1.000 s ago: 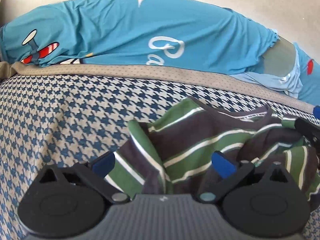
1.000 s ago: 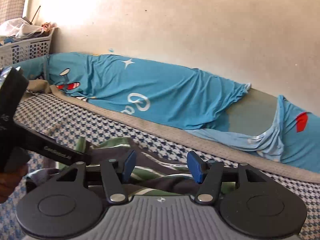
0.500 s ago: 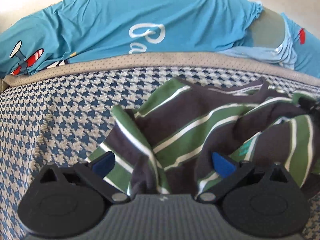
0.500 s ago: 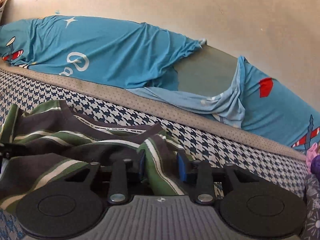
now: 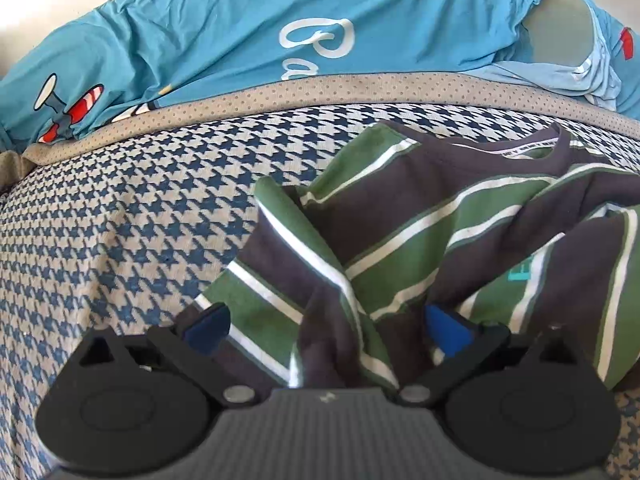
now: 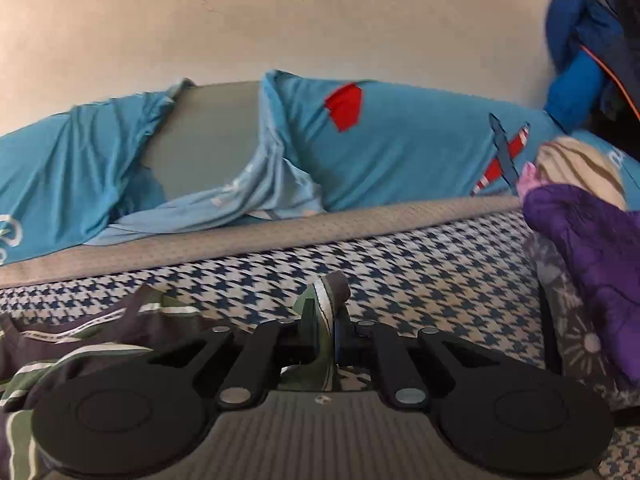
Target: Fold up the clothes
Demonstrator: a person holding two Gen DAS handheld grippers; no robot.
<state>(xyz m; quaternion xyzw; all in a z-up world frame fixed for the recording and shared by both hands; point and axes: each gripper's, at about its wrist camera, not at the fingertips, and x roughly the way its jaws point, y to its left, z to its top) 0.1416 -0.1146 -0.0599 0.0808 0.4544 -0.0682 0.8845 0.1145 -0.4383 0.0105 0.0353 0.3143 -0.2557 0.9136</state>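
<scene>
Right tool (image 6: 327, 338) has just closed, clamped on a fold of the striped shirt (image 5: 420, 232); left tool (image 5: 326, 326) jaws apart over the crumpled shirt, pads not pressing it. Shirt lies mid-bed on the houndstooth cover (image 5: 120, 216), purple garment pile (image 6: 592, 256) crowding the right edge. Blue sheet (image 5: 240, 32) bunched along the far edge against the wall (image 6: 280, 20).

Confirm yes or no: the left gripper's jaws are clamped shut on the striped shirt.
No: the left gripper has its jaws spread wide, with the striped shirt lying loose between its blue pads.
</scene>
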